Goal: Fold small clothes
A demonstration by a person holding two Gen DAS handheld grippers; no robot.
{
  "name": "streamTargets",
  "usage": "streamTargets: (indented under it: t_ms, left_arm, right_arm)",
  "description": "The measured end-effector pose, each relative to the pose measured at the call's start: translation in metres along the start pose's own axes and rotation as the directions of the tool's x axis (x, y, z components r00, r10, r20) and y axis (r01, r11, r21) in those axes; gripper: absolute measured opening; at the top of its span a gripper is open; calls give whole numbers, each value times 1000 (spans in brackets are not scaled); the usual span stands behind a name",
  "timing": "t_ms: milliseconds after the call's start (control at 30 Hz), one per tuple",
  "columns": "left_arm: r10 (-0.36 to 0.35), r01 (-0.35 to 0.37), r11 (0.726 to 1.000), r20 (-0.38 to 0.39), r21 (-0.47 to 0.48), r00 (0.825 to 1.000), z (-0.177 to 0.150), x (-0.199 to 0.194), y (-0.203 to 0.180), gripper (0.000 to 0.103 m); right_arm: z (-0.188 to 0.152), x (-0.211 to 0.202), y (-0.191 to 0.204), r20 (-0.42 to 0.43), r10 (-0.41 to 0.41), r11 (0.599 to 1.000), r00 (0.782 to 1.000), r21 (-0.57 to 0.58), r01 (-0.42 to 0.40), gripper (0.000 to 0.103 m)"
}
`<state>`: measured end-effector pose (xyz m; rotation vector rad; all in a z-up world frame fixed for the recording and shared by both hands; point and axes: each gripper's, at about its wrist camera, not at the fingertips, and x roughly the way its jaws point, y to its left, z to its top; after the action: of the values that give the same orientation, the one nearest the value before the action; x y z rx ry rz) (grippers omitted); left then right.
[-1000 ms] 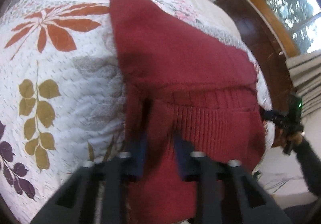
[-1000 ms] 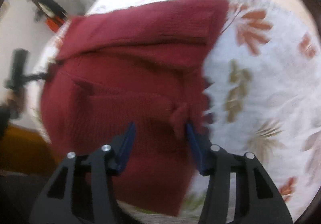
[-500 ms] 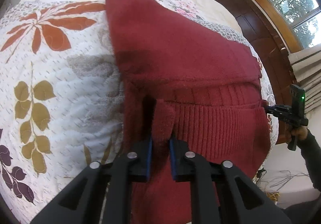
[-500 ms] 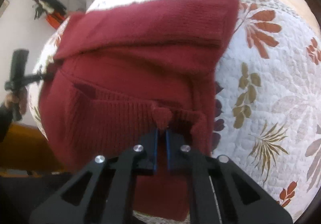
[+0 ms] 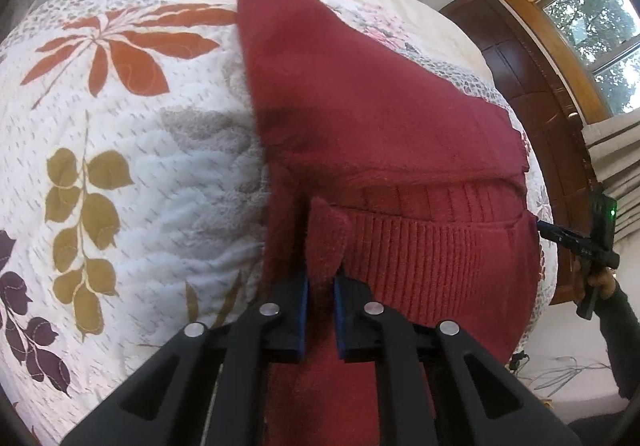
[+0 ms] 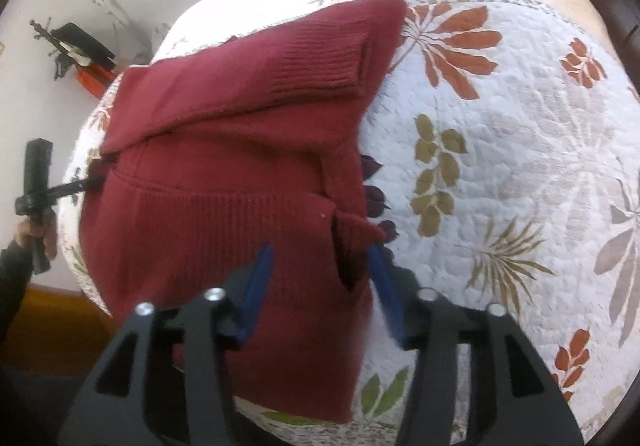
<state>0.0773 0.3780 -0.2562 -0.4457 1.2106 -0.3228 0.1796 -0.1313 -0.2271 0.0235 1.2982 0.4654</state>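
Observation:
A dark red knit sweater [image 5: 380, 118] lies folded on a floral quilt [image 5: 120, 174], its ribbed hem towards me. My left gripper [image 5: 320, 286] is shut on a raised pinch of the near left edge, with cloth standing up between the blue pads. In the right wrist view the sweater [image 6: 240, 134] spreads out ahead. My right gripper [image 6: 320, 266] stands open over its near right corner, where a small ridge of cloth sits just inside the right finger [image 6: 380, 278]. Each view shows the other gripper at the sweater's far side: the right gripper [image 5: 580, 242] and the left gripper [image 6: 40, 182].
The quilt [image 6: 520, 166] covers a bed that drops off at its near edge. Dark wooden furniture [image 5: 532, 94], a window [image 5: 592, 26] and curtains stand to the right. Cables [image 5: 560, 374] lie on the floor. Black and orange items [image 6: 84, 54] sit by the wall.
The left gripper shut on the sweater's edge and still holds it. The right gripper, shut on a pinch of cloth half a second ago, has opened and let it go.

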Motion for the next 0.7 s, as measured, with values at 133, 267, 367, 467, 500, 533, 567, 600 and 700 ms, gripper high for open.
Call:
streamTargets:
  t_ms: [133, 267, 367, 467, 500, 533, 567, 600, 700]
  left_arm:
    - [1, -1, 1000, 0, -4, 1000, -1, 2, -2, 12]
    - [5, -4, 1000, 18, -18, 1000, -3, 1, -1, 12]
    - [8, -7, 1000, 45, -21, 999, -5, -7, -3, 11]
    - [0, 3, 999, 90, -36, 996, -9, -25, -4, 11]
    - [0, 3, 999, 104, -36, 995, -11, -31, -6, 11]
    - [-1, 5, 999, 118, -34, 993, -12, -37, -5, 11]
    - [-5, 9, 1000, 136, -30, 991, -14, -45, -8, 11]
    - [-10, 14, 1000, 152, -26, 988, -15, -51, -10, 11]
    - [-27, 29, 1000, 220, -6, 975, -15, -78, -21, 11]
  right_arm:
    - [-1, 5, 7, 7, 0, 1000, 1000, -3, 0, 57]
    - [-1, 16, 18, -21, -24, 999, 999, -47, 23, 13]
    - [-1, 11, 17, -5, -46, 998, 999, -45, 46, 5]
    - [-1, -1, 20, 22, -59, 997, 998, -57, 60, 5]
    - [0, -8, 21, 36, -59, 996, 998, -57, 61, 5]
    - [0, -14, 23, 45, -60, 997, 997, -56, 62, 5]
    - [1, -23, 24, 65, -59, 997, 996, -52, 63, 5]
    - [1, -30, 25, 80, -60, 997, 995, -50, 64, 5]
    - [3, -53, 26, 133, -61, 997, 989, -44, 67, 5]
